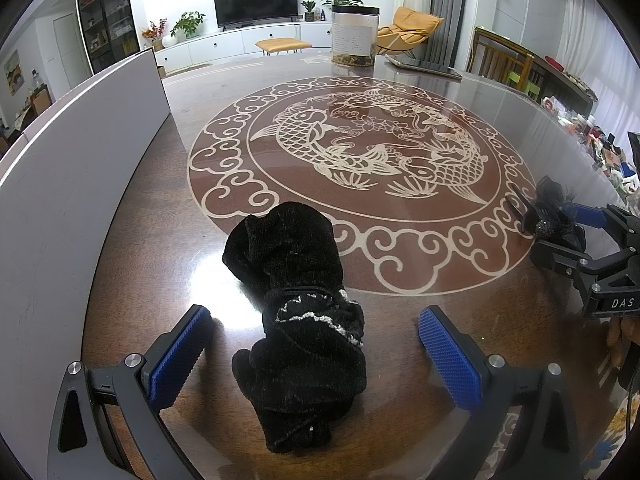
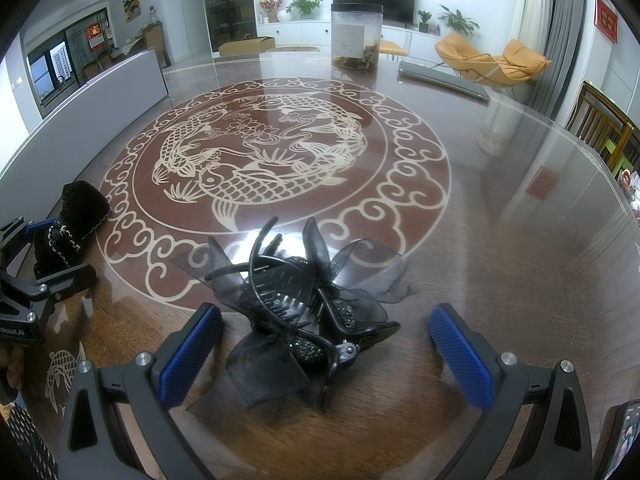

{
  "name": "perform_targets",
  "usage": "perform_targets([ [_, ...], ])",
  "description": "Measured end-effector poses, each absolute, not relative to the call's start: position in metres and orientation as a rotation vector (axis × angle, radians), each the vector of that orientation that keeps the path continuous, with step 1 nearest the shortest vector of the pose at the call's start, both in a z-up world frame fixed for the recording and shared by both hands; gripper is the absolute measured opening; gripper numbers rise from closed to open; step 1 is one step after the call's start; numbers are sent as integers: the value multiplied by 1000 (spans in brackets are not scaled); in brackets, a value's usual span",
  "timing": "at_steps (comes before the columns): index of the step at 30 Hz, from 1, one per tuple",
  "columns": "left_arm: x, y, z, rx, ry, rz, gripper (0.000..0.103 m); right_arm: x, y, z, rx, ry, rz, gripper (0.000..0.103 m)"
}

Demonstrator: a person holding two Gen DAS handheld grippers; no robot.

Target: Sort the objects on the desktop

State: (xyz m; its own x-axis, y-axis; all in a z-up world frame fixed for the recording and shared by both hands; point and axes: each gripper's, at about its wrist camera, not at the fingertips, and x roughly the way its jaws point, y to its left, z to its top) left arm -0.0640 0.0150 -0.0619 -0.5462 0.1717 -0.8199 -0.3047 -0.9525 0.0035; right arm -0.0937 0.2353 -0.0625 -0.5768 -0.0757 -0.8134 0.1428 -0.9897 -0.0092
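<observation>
- Left wrist view: left claw, blue pads spread wide, gripping nothing.
- Black cloth, velvety with white trim, lies bunched on the counter between the two pads, touching neither as far as shows.
- Cloth sits at the near edge of the round fish medallion.
- Right claw at the right edge of this view, its blue pads either side of the hair clip.
- Grey board stands along the counter's left side.
- Jar with black lid stands at the far end; flat grey slab just beside it.
- Right wrist view: right claw also spread wide, empty.
- Black hair clip with gauze bow and studded parts rests on the counter between the pads.
- Cloth and left claw at far left, well apart from the clip.
</observation>
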Motion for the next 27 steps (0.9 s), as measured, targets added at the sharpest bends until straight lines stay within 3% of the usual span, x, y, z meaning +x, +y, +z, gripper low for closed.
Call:
perform_targets([
  [16, -72, 0, -52, -1507, 219, 2394, 103, -108, 233, -61, 1463, 166, -2560, 103],
  [17, -76, 7, -51, -1488, 262, 2385, 92, -113, 237, -57, 1515, 160, -2487, 103],
  [18, -78, 14, -52, -1480, 329, 2374, 62, -115, 240, -51, 1536, 147, -2443, 103],
  [20, -82, 21, -48, -1447, 365, 2349, 36, -120, 249, -37, 1575, 147, -2374, 103],
  [23, -86, 25, -48, -1463, 393, 2344, 35, -130, 261, -19, 1671, 120, -2308, 103],
  [27, -83, 20, -47, -1483, 289, 2330, 35, -137, 250, -15, 1696, 84, -2240, 103],
])
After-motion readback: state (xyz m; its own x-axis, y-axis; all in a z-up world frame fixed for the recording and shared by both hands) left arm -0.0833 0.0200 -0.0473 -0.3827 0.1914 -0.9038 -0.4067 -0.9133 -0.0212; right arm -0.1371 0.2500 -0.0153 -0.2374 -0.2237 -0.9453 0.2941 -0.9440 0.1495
